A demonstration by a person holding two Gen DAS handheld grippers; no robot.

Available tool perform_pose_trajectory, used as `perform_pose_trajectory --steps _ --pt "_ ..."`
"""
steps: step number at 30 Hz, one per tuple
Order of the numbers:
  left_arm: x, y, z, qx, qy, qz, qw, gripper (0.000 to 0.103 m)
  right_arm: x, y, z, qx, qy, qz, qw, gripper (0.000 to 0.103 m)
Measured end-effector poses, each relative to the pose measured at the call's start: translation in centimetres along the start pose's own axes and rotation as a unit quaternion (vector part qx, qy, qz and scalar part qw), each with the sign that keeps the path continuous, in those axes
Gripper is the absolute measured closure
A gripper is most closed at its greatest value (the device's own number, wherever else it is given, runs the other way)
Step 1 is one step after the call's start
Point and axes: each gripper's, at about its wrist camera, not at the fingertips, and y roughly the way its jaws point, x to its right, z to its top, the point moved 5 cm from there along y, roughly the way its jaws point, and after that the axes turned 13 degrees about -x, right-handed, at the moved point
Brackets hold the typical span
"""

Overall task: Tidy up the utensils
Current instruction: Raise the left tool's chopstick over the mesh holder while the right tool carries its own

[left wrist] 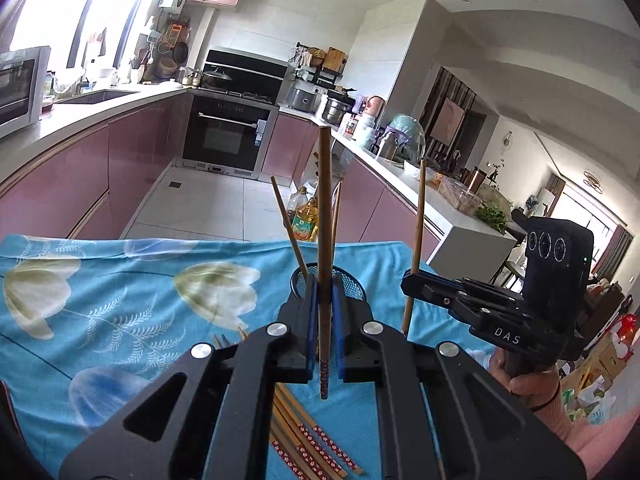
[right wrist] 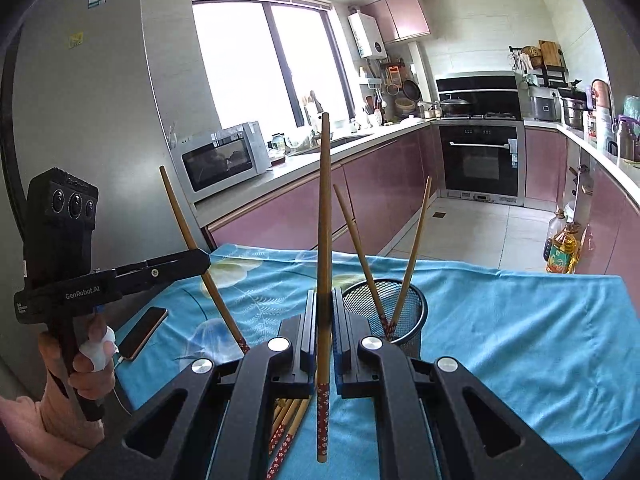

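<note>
My left gripper (left wrist: pixel 324 292) is shut on a bamboo chopstick (left wrist: pixel 325 216), held upright above the blue cloth. My right gripper (right wrist: pixel 325 304) is shut on another chopstick (right wrist: pixel 324 216), also upright. Each gripper shows in the other's view, the right one (left wrist: pixel 408 280) and the left one (right wrist: pixel 206 258). A black mesh holder (right wrist: pixel 412 312) stands on the cloth with two chopsticks (right wrist: pixel 414 248) leaning in it; it also shows in the left wrist view (left wrist: pixel 352 286). Several loose chopsticks (left wrist: pixel 308 444) with red patterned ends lie on the cloth below the grippers.
A table with a blue floral cloth (right wrist: pixel 520 340) carries a phone (right wrist: pixel 142 332) at its left. Pink kitchen cabinets, a microwave (right wrist: pixel 224 160) and an oven (right wrist: pixel 480 160) stand beyond. Oil bottles (right wrist: pixel 562 248) stand on the floor.
</note>
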Motion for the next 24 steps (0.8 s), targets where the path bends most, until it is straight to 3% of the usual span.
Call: perform_pose_trajectory --steps 13,24 --pt "3.9 -0.8 5.6 0.051 0.042 0.007 0.9978 0.096 1.1 -0.7 5.0 0.048 0.001 -0.016 0.999 0.097" --pt "4.3 1.7 7.3 0.040 0.045 0.025 0.9979 0.095 2.2 1.3 7.0 0.062 0.008 -0.044 0.997 0.097"
